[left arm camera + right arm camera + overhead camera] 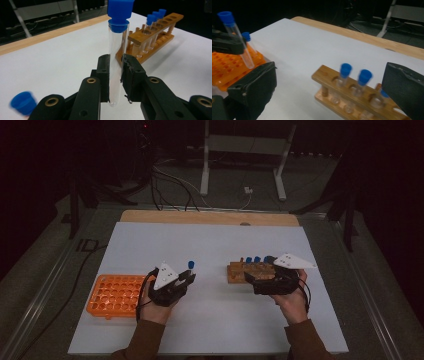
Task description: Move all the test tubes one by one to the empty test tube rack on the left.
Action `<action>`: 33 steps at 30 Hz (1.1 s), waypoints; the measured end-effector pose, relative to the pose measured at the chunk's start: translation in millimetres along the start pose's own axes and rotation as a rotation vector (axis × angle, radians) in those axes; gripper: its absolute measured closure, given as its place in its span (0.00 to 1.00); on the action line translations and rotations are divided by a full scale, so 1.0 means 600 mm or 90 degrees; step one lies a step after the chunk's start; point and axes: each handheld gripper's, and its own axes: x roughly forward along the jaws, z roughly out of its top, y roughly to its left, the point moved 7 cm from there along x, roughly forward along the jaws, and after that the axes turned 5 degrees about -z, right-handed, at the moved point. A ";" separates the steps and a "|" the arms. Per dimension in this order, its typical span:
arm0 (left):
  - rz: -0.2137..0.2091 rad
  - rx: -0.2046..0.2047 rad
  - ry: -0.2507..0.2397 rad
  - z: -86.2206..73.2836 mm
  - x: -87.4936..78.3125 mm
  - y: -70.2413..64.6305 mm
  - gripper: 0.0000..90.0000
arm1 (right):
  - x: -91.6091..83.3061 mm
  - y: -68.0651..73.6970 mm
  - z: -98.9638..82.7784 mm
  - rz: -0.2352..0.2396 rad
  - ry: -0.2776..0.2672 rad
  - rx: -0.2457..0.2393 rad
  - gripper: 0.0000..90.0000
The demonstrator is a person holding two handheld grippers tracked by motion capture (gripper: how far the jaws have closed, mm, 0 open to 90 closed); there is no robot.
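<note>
black left gripper (115, 75) clamps clear round tube (117, 62); right gripper (329, 92) agape over wooden rack (352, 92)

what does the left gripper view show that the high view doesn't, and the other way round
Left gripper view alone: the tube's clear glass and round bottom, pinched upright between the left tongs' pads, and the empty holes in the wooden rack. High view alone: the orange rack, both hands, and the right tongs at the wooden rack. Both: the blue-capped tube, the wooden rack with capped tubes, the white table.
</note>
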 end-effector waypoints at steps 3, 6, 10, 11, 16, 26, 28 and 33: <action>0.009 -0.004 -0.001 -0.004 -0.008 0.009 0.85 | -0.004 -0.013 -0.004 -0.011 0.001 0.006 0.00; 0.018 -0.007 -0.002 -0.008 -0.016 0.019 0.85 | -0.008 -0.024 -0.008 -0.021 0.001 0.015 0.00; 0.028 -0.015 -0.005 -0.013 -0.029 0.032 0.85 | -0.014 -0.037 -0.016 -0.030 0.000 0.027 0.00; 0.031 -0.016 -0.005 -0.014 -0.032 0.036 0.85 | -0.015 -0.040 -0.018 -0.032 0.001 0.030 0.00; 0.050 -0.028 -0.009 -0.022 -0.046 0.053 0.85 | -0.020 -0.048 -0.023 -0.036 0.003 0.036 0.00; 0.075 -0.043 0.002 -0.050 -0.057 0.080 0.85 | -0.024 -0.048 -0.022 -0.034 -0.001 0.037 0.00; 0.076 -0.044 0.009 -0.057 -0.055 0.082 0.85 | -0.024 -0.048 -0.022 -0.033 0.001 0.036 0.00; 0.077 -0.045 0.031 -0.071 -0.049 0.085 0.85 | -0.024 -0.047 -0.022 -0.032 0.003 0.035 0.00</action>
